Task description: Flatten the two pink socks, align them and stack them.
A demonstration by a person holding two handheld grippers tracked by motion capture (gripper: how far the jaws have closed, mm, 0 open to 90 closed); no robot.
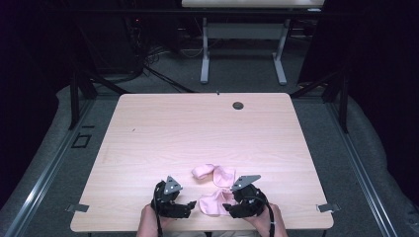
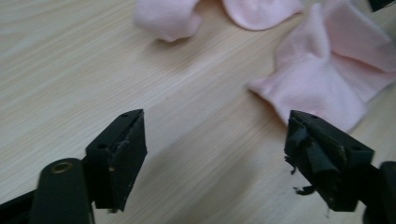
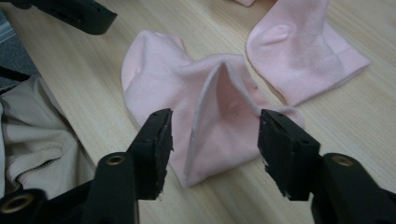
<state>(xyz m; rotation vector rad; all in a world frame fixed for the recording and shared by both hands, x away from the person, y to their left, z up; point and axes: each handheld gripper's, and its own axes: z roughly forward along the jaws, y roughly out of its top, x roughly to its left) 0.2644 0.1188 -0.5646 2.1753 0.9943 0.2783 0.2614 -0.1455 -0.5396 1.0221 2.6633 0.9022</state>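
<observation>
My right fingers [image 3: 212,149] spread, straddling raised fold of near soft pink cotton sock [image 3: 205,107], pads not yet pressing. My left fingers [image 2: 233,158] spread, empty, just beside same sock's edge. Second pink sock [image 1: 213,174] lay crumpled just beyond on pale wooden surface [image 1: 197,128]. Judged: grasp pending, socks not yet paired.

Black grippers [image 1: 174,200] with grey three-cornered top plates.
</observation>
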